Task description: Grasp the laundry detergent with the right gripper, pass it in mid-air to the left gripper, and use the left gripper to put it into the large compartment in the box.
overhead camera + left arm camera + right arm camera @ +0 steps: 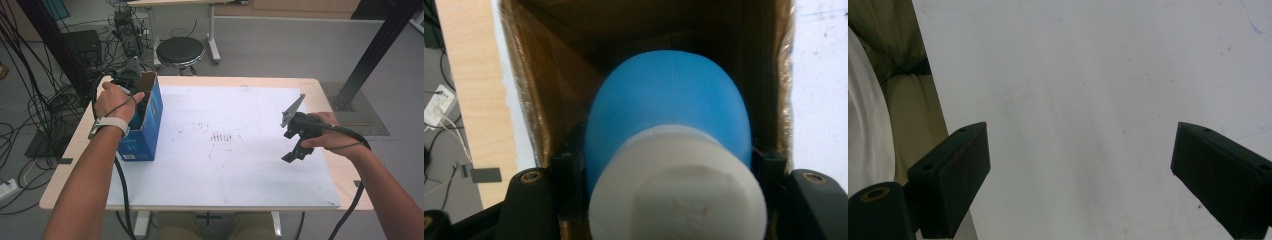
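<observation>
Blue bottle (669,115) with a white cap (679,185) fills the centre of the left gripper view, pinched between the left gripper (669,170) jaws, inside the open cardboard box (145,122) at the high view's left. At its right, the right gripper (296,145) hangs spread wide over the white mat (225,150).

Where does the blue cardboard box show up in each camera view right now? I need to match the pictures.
High view: the blue box stands at the table's left side, open top up, the left gripper lowered into it.
Left gripper view: its brown inner walls frame the upper picture, around a blue bottle clamped in the jaws.
Right gripper view: the box is not in it.
Shared landmark: the white mat.
</observation>
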`<act>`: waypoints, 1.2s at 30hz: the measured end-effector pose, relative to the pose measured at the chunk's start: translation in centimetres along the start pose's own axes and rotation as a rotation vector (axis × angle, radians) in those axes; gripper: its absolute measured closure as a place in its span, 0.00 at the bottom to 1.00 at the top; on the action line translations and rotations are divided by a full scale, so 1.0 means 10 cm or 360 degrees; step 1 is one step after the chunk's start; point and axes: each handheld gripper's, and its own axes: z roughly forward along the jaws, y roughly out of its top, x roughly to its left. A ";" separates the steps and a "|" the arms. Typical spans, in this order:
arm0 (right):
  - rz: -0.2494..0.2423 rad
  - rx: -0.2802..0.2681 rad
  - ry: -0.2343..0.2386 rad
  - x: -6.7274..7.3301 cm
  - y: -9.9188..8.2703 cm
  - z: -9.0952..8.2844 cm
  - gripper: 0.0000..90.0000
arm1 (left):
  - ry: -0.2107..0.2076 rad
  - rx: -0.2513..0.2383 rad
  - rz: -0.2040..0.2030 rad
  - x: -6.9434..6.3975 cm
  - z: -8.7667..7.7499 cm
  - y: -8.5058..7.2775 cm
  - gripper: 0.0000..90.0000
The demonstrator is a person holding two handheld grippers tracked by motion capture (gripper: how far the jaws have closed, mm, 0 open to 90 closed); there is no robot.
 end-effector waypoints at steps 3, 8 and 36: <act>0.0008 0.0003 -0.0001 0.00 -0.02 -0.01 0.10 | 0.0003 0.0007 0.0005 0.00 0.04 -0.01 0.41; 0.0007 0.0002 0.0000 0.00 -0.02 0.00 0.10 | 0.0003 0.0006 0.0005 0.02 0.09 -0.03 0.41; 0.0016 0.0006 0.0001 0.00 -0.02 0.04 0.10 | -0.0030 0.0045 0.0015 0.06 0.11 0.03 0.40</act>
